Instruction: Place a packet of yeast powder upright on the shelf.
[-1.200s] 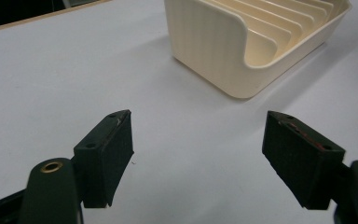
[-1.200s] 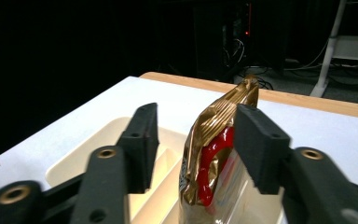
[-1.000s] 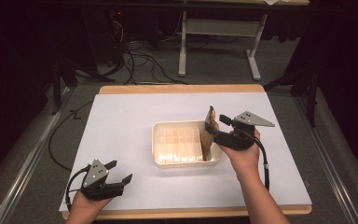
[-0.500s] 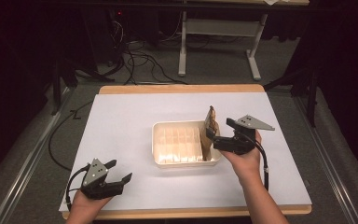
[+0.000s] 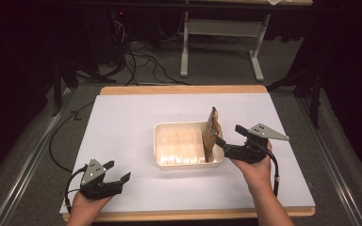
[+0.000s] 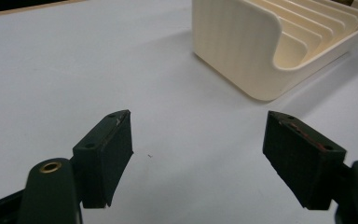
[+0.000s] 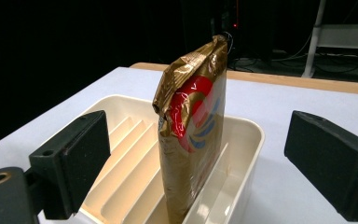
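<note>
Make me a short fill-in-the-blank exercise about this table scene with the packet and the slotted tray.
1. The gold packet stands upright in the cream ____.
2. The right claw has its jaws ____, apart from the packet.
3. The left claw holds ____ between its jaws.
4. The tray sits on a ____ sheet covering the table.

Missing words: tray; open; nothing; white

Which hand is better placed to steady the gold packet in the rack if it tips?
Probably the right. The right gripper is open right beside the packet standing in the rack; the left gripper sits open near the table's front-left corner.
</note>
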The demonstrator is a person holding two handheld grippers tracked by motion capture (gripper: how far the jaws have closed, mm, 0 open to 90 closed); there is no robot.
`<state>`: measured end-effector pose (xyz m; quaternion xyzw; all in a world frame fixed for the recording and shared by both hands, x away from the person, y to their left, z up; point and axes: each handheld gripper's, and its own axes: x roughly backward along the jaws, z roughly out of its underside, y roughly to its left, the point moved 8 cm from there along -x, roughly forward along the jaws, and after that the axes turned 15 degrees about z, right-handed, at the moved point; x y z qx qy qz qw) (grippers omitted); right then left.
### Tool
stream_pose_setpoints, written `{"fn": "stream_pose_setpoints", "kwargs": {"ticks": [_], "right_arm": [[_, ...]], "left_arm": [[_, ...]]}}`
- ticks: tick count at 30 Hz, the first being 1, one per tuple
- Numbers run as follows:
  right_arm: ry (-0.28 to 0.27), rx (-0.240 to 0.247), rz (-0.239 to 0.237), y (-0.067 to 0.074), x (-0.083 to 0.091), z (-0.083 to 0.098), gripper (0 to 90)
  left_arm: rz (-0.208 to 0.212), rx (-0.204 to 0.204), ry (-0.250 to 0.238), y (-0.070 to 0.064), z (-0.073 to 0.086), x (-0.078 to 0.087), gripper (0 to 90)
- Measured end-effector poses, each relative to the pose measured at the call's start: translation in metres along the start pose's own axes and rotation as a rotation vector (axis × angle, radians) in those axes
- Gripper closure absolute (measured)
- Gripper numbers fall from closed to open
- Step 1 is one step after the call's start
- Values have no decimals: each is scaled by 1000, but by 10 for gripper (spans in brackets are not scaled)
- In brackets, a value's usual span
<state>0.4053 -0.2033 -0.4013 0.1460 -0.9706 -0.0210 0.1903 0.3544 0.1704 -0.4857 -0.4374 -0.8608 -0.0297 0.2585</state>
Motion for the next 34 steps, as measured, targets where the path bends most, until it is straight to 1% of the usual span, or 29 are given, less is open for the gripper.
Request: {"fn": "stream_pose_setpoints", "kwargs": {"ticks": [2, 5, 10, 12, 13, 14, 15, 16, 17, 18, 19, 20, 21, 22, 24, 25, 26, 27, 28, 29, 31, 34], "right_arm": [[0, -1, 3, 0, 0, 0, 74], [-6, 12, 13, 1, 3, 2, 80], [4, 24, 31, -3, 10, 9, 79], [26, 28, 45, -12, 16, 19, 77], [30, 24, 50, -16, 19, 22, 81], [30, 24, 50, -16, 19, 22, 81], [28, 17, 47, -24, 23, 29, 93], [28, 17, 47, -24, 23, 29, 93], [33, 19, 53, -28, 25, 34, 90], [43, 51, 97, -39, 29, 47, 84], [53, 58, 111, -43, 30, 52, 86], [53, 58, 111, -43, 30, 52, 86], [79, 62, 128, -50, 33, 61, 90], [121, 59, 137, -61, 40, 74, 98], [140, 49, 158, -71, 48, 83, 103], [146, 43, 170, -77, 52, 87, 111], [146, 43, 170, -77, 52, 87, 111], [163, 39, 194, -87, 57, 95, 113], [168, 36, 200, -91, 57, 96, 115], [168, 36, 200, -91, 57, 96, 115], [160, 16, 207, -95, 56, 95, 119], [165, 13, 198, -94, 52, 95, 122]], "left_arm": [[3, -7, 0, -1, -1, 0, 245], [15, -28, -3, -3, -3, 1, 245], [33, -31, -16, -4, -7, 0, 246], [35, -36, -11, -4, -7, -1, 247], [38, -39, -8, -4, -6, -1, 246], [40, -42, -10, -4, -7, -1, 246], [44, -42, -9, -3, -7, 0, 246], [45, -42, -10, -2, -7, 1, 246], [44, -37, -12, -1, -7, 2, 245], [40, -35, -15, 1, -8, 3, 245], [30, -35, -20, 4, -9, 7, 245], [30, -35, -20, 4, -9, 7, 244], [26, -33, -22, 5, -9, 8, 244], [15, -29, -17, 9, -7, 11, 245], [9, -23, -12, 12, -6, 12, 245], [1, -5, -15, 15, -5, 12, 245], [1, -5, -15, 15, -5, 12, 245], [-2, 1, -16, 16, -5, 12, 245], [-3, 0, -8, 16, -4, 10, 245], [-3, 0, -8, 16, -4, 10, 245], [-5, -8, -4, 13, -5, 8, 245], [-2, -19, 4, 9, -5, 6, 245]]}}
